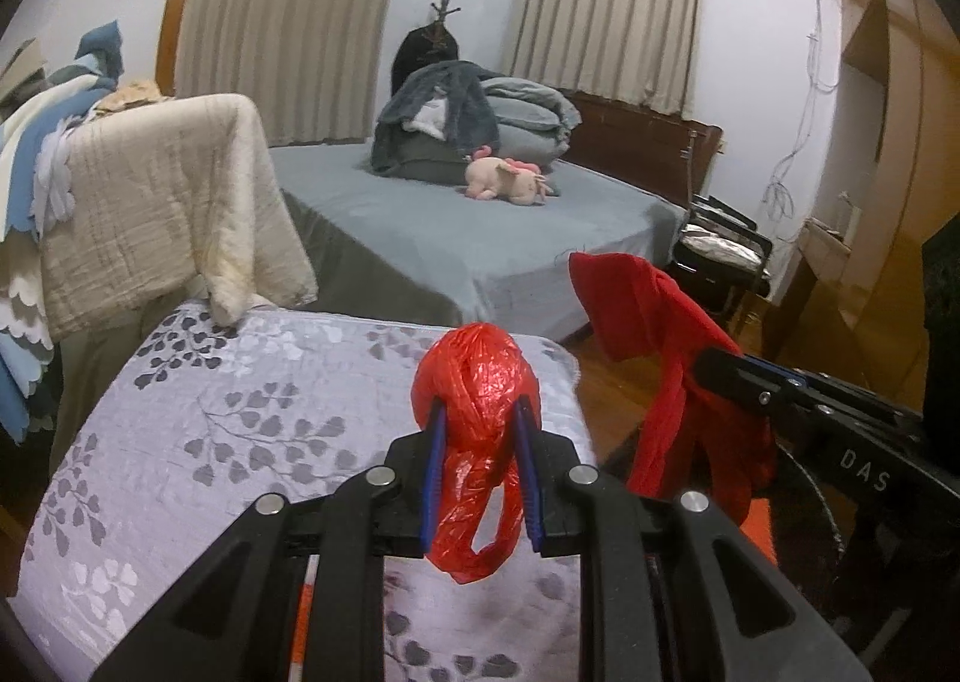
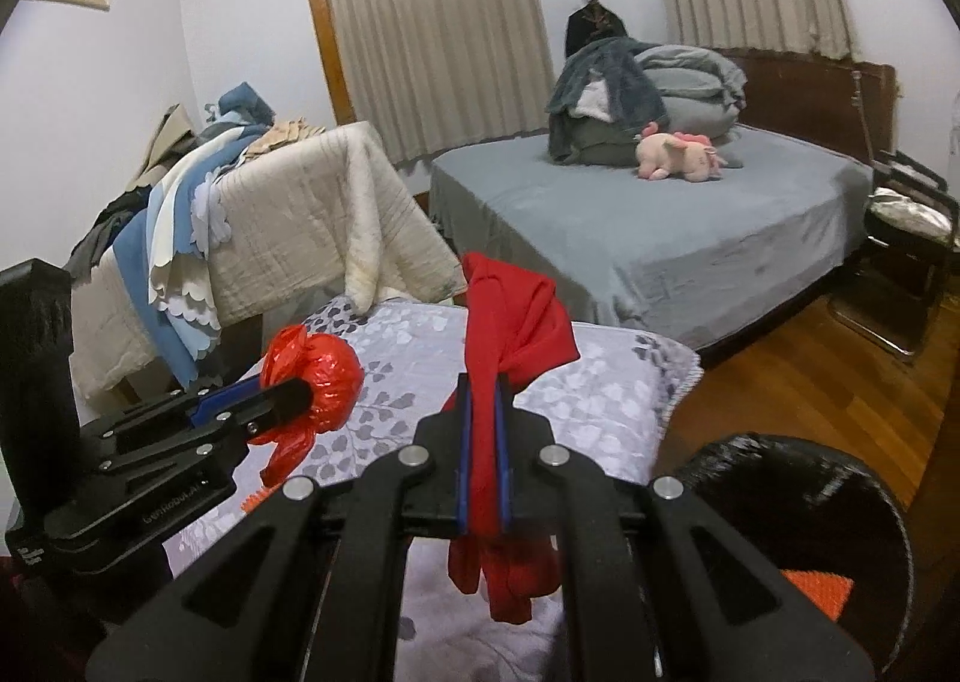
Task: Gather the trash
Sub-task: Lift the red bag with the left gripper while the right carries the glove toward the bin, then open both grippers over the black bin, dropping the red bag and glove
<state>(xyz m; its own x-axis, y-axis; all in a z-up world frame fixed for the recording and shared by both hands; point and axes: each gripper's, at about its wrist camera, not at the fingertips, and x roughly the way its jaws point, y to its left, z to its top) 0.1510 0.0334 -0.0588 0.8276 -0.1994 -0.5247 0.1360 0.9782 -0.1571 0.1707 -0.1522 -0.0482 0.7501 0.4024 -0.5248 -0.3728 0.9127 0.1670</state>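
My left gripper (image 1: 478, 412) is shut on a crumpled red plastic bag (image 1: 474, 376), held above a grey leaf-patterned cushion (image 1: 252, 418); the bag's tail hangs down between the fingers. It also shows in the right wrist view (image 2: 324, 376), to the left. My right gripper (image 2: 482, 388) is shut on a red cloth (image 2: 516, 322), which sticks up above the fingers and hangs below them. The cloth also shows in the left wrist view (image 1: 672, 382), right of the bag. A black round bin (image 2: 798, 478) with something orange inside stands at lower right.
A bed with a grey sheet (image 2: 660, 226), folded bedding and a pink plush toy (image 2: 678, 154) lies behind. A cream quilt (image 2: 312, 214) drapes over furniture at left. A black chair (image 2: 912, 238) stands on the wooden floor (image 2: 810, 382) at right.
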